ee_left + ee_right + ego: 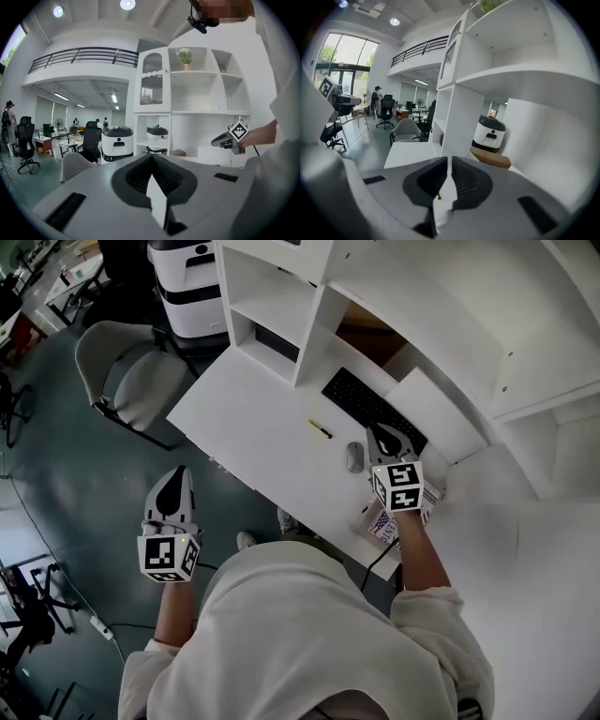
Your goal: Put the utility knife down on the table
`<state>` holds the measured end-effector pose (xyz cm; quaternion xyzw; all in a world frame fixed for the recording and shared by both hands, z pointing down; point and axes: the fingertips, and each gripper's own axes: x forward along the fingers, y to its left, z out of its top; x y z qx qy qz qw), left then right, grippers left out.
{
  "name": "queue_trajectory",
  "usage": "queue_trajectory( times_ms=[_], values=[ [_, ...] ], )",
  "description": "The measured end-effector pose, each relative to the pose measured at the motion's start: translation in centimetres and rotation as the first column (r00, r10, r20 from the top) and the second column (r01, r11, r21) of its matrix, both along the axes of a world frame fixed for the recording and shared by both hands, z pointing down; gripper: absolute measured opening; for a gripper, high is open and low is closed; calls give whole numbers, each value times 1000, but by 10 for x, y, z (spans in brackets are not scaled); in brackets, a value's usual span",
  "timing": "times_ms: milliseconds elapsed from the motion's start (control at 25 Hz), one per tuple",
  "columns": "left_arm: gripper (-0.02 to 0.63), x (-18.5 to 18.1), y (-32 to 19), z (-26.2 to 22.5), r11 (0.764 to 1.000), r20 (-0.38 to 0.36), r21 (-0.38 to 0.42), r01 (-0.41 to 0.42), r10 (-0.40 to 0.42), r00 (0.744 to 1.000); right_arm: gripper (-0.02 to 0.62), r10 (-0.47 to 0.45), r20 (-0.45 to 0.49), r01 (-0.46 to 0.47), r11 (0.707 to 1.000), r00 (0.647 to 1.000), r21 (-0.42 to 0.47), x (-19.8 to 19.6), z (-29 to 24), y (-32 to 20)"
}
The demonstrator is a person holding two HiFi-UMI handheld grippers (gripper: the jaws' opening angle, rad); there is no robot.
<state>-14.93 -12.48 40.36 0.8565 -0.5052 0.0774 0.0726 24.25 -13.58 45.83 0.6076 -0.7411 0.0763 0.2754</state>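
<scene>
The utility knife (320, 429) lay flat on the white counter (246, 409), a slim yellow and black bar on bare surface. It sat just off the left end of the dark keyboard (364, 405), apart from the grey mouse (354, 457), and well in from the counter's front edge. To its left the counter ran open as far as the corner beside the grey chair (129, 377). Behind it, the upright panels of the white shelf unit (302, 332) closed off the back. The right claw (383, 433) hovered over the counter near the front edge, between the mouse and the keyboard, above a printed sheet (379, 522) that overhung the rim. In the right gripper view, the right claw (449, 162) had its jaws drawn together with only a thin slit between them and nothing gripped. The left claw (174, 476) hung off the counter entirely, out over the dark floor (66, 474) with free space all round it. In the left gripper view, the left claw (152, 160) also showed its jaws closed on each other and empty.
</scene>
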Motion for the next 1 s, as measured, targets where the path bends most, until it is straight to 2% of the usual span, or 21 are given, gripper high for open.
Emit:
queue_trajectory(
  times_ms=[440, 760, 1000],
  values=[
    [0, 7, 4, -8, 1000, -11, 23, -5, 5, 1000, 5, 106, 80, -120, 974, 991, 193, 20, -65, 52],
    [2, 13, 10, -10, 1000, -13, 26, -13, 13, 1000, 3, 139, 118, -166, 949, 983, 267, 27, -91, 75],
    [1, 13, 12, -10, 1000, -12, 29, -13, 13, 1000, 3, 138, 131, -169, 946, 982, 277, 29, -93, 82]
  ],
)
